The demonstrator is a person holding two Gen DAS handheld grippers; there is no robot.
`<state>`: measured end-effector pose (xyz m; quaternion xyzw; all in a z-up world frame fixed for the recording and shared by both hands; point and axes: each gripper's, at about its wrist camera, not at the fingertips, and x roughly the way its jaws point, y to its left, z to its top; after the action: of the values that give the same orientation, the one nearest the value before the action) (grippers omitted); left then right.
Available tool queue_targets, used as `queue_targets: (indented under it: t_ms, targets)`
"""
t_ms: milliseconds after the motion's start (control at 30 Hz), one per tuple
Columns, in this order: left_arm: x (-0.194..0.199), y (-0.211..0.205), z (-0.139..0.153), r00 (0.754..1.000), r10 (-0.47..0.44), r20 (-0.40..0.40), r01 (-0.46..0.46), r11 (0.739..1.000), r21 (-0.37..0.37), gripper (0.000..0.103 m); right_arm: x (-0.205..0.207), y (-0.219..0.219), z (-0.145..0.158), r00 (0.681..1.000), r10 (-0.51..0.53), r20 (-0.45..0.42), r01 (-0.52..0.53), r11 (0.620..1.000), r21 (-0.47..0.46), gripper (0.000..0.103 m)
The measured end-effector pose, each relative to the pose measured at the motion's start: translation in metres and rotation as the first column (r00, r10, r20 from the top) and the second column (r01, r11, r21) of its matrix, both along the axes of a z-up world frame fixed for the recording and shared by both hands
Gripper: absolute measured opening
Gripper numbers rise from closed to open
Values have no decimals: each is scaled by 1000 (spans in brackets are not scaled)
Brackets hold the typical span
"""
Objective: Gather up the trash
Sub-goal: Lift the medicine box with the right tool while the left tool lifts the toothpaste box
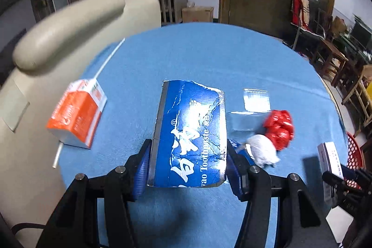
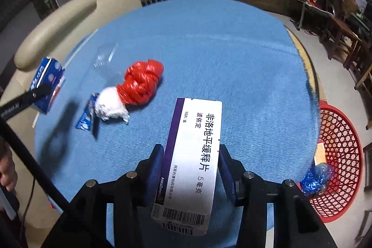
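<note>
My left gripper (image 1: 188,159) is shut on a torn blue toothpaste box (image 1: 189,131) and holds it above the blue round table (image 1: 197,57). My right gripper (image 2: 191,162) is shut on a white medicine box (image 2: 193,159) with a purple edge, held over the table's near right part. On the table lie an orange milk carton (image 1: 76,113) with a straw, a red crumpled plastic bag (image 2: 141,83), a white paper wad (image 2: 110,106), a small blue wrapper (image 2: 87,115) and a clear plastic piece (image 2: 105,59). The red mesh basket (image 2: 339,155) stands on the floor to the right.
A beige armchair (image 1: 58,38) stands against the table's left side. The basket holds a blue crumpled bag (image 2: 316,178) and an orange item. Wooden chairs and tables (image 1: 337,57) stand at the far right. A wooden door and a crib are behind the table.
</note>
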<state>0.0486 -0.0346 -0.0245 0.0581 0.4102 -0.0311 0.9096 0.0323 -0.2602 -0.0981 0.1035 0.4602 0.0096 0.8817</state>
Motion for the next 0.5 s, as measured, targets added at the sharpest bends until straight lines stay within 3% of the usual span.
queue_targets:
  t_ms: [500]
  targets:
    - [-52, -73, 46, 988, -112, 110, 100, 990, 103, 60, -47, -33, 50, 982, -63, 176, 55, 997, 47, 49]
